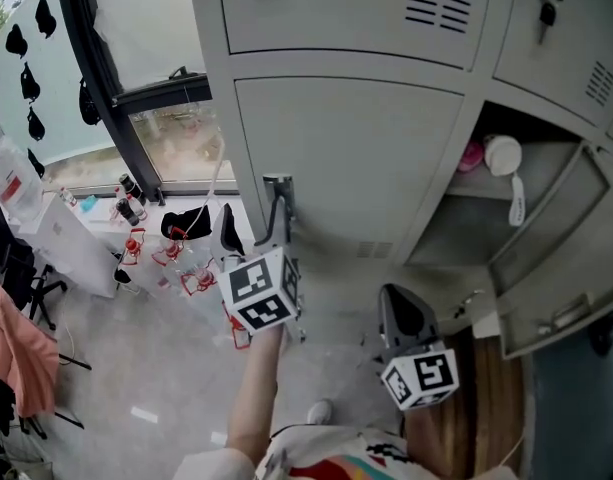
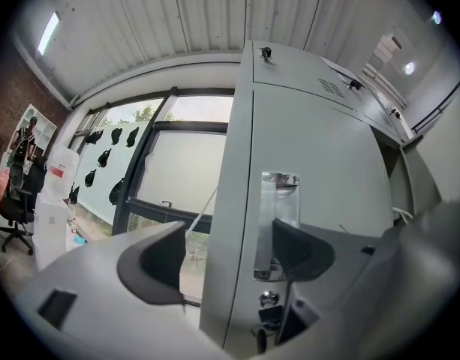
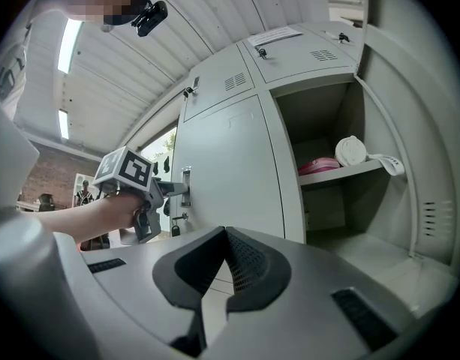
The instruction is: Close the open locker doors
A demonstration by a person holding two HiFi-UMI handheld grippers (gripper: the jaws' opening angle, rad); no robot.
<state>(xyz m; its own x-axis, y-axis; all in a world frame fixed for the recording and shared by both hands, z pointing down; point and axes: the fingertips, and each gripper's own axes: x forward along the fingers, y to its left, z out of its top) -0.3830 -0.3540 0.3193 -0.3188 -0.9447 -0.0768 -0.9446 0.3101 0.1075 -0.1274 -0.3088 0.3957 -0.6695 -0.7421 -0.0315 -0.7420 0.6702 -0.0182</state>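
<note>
The grey lockers fill the upper head view. A middle door (image 1: 356,158) looks flush with its frame. My left gripper (image 1: 278,230) is open at that door's left edge; one fingertip (image 2: 301,250) rests against the chrome handle (image 2: 278,201), the other hangs off the cabinet's side. To the right, a locker door (image 1: 556,268) stands wide open, and a pink item (image 3: 320,165) and a white round item (image 3: 351,151) sit on the shelf inside. My right gripper (image 1: 406,318) is shut, holding nothing, low in front of the lockers, facing that open compartment (image 3: 327,201).
A key (image 2: 263,340) hangs under the handle. Left of the lockers are a window frame (image 1: 106,78), small red-and-black items on the floor (image 1: 176,253), a pink cloth (image 1: 21,353) and a chair. A wooden surface (image 1: 486,408) lies low right.
</note>
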